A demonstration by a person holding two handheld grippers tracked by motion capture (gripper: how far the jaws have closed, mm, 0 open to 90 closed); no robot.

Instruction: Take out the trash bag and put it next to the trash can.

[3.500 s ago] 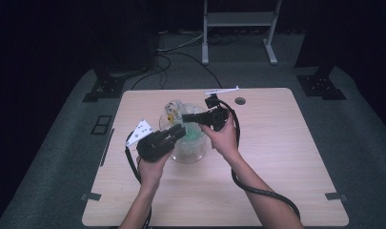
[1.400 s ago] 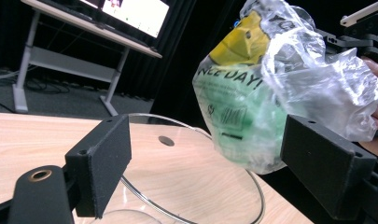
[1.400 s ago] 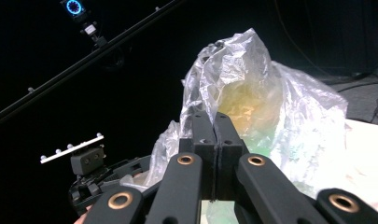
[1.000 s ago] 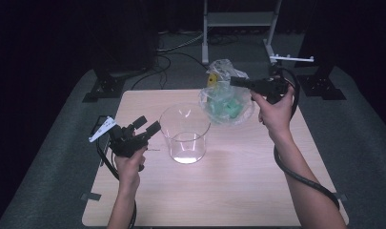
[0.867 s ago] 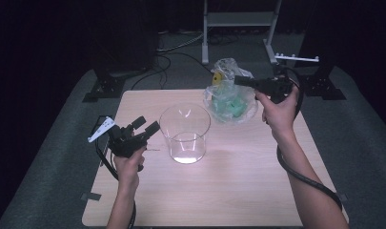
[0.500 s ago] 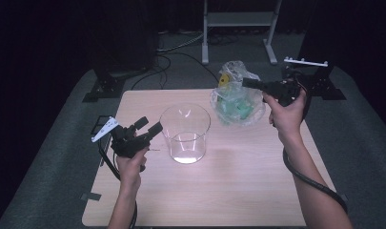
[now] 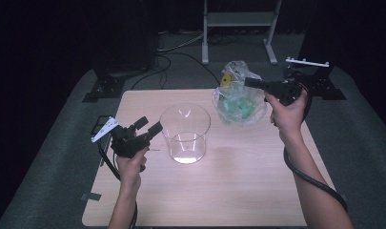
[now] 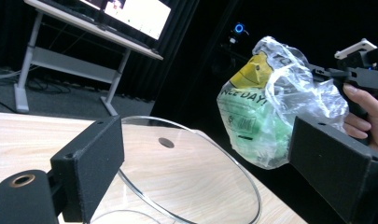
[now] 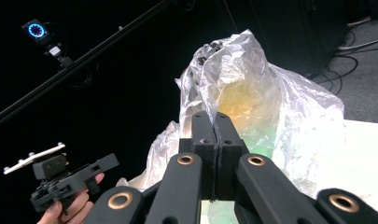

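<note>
A clear plastic bag (image 7: 236, 101) with green and yellow contents hangs over the table's back right part. My right gripper (image 7: 250, 82) is shut on the bag's upper side. In the right gripper view its jaws (image 9: 216, 135) are pressed together on the bag's crinkled film (image 9: 256, 98). A clear, empty round container (image 7: 185, 132) stands upright at mid-table. My left gripper (image 7: 150, 125) is held open just left of the container, apart from it. The left gripper view looks between its spread jaws (image 8: 205, 177) over the container's rim (image 8: 242, 186) toward the bag (image 8: 266, 112).
The wooden table (image 7: 205, 200) has bare room in front of and right of the container. A small dark disc (image 8: 166, 142) lies on the table beyond the container. Behind the table stand a metal frame (image 7: 238, 19), floor cables (image 7: 181, 47) and black stand feet (image 7: 105, 88).
Earlier both grippers were at the container with the bag in it. Over the last second the right gripper carried the bag rightward and slightly lower. The left gripper stayed put.
</note>
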